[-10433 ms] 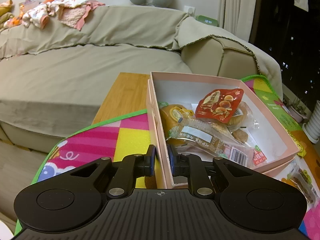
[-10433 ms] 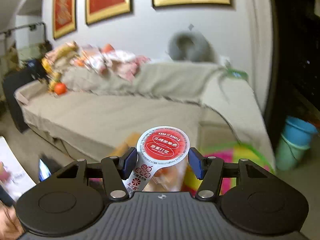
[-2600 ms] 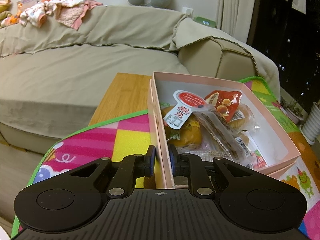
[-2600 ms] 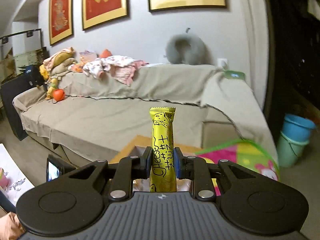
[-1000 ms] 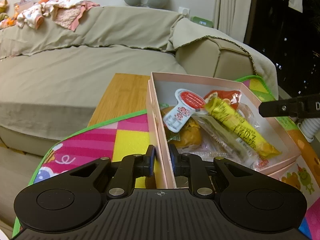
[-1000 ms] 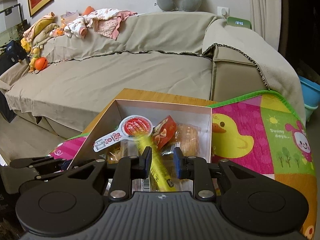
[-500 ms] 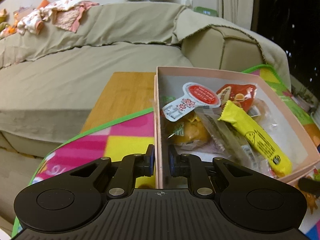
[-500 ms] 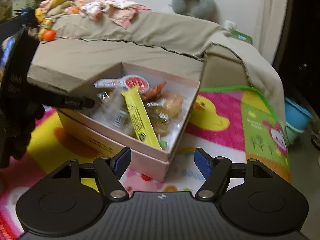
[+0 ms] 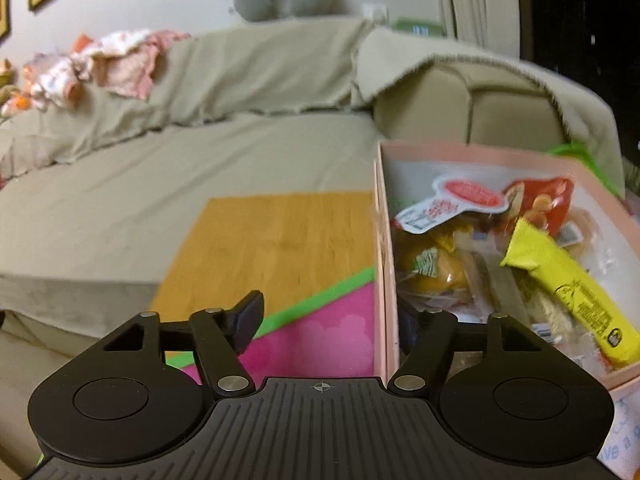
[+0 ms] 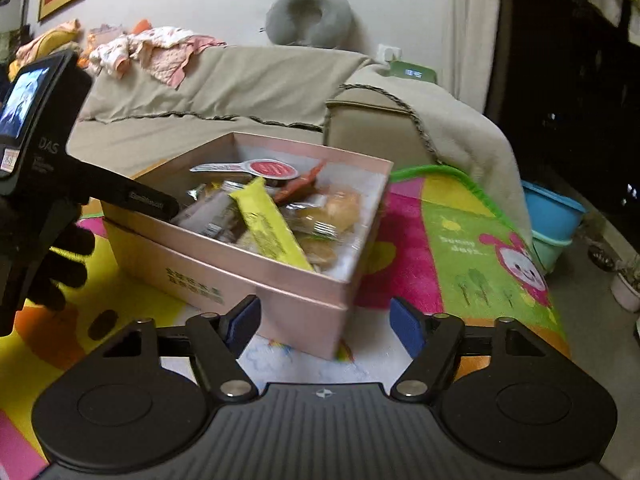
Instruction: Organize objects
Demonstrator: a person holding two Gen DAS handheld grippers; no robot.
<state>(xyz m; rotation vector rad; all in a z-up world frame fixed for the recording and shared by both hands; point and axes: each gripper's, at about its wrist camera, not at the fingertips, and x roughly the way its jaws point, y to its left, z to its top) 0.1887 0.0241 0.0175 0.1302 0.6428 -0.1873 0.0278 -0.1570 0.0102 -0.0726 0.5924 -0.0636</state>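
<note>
Both jaws spread, box packed — back off without snagging it.

The left gripper (image 9: 326, 318) has its jaws open astride the box (image 9: 386, 280) wall, one finger outside, one inside among the snacks; I judge it best drawn straight back so the wall is not dragged. The right gripper (image 10: 325, 322) is open and empty, the box corner just ahead between its jaws, the yellow bar (image 10: 272, 226) lying on top inside — well beyond them.
</note>
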